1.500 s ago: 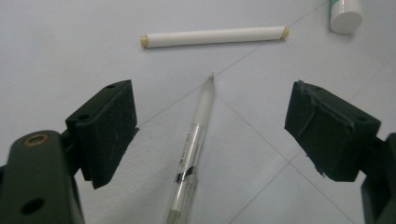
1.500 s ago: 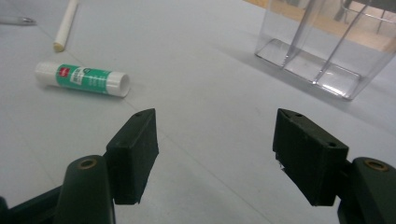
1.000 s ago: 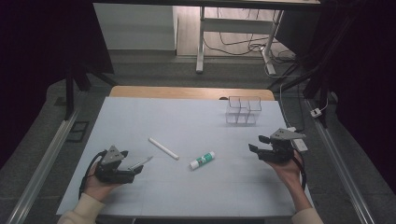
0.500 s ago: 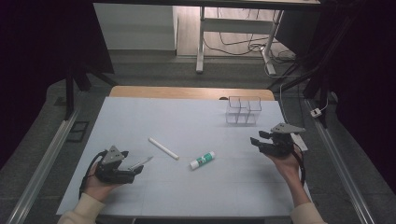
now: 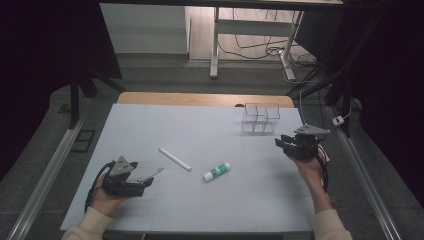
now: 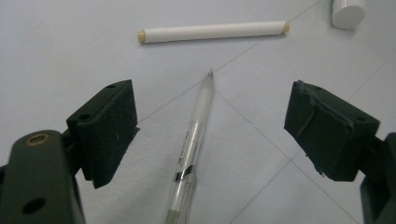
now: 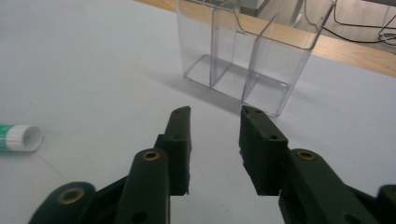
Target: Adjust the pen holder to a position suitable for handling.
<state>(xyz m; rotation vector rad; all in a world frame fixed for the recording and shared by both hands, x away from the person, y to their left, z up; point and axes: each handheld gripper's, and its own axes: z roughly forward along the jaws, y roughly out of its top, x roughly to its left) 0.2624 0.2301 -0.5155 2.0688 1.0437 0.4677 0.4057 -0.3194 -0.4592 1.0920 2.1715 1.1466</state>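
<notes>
On the table point(image 5: 150, 120), the stick point(image 5: 175, 159) lies left of the glue stick point(image 5: 217, 171), the organizer point(image 5: 260, 119) behind both.

1. A pale grey-blue table top point(image 5: 210, 125) fills the middle of the high view, crossed by thin seam lines
2. A strip of bare wood point(image 5: 200, 99) runs along its far edge
3. Grey floor point(image 5: 165, 75) lies around the table, with a lighter wooden floor point(image 5: 200, 30) beyond
4. Metal rails point(image 5: 45, 175) flank the table on both sides
5. A white desk frame point(image 5: 216, 45) stands at the back, dark cables point(image 5: 260, 47) lying loose on the floor near its legs
6. The room's left and right sides are in deep shadow; light falls mainly on the table
</notes>
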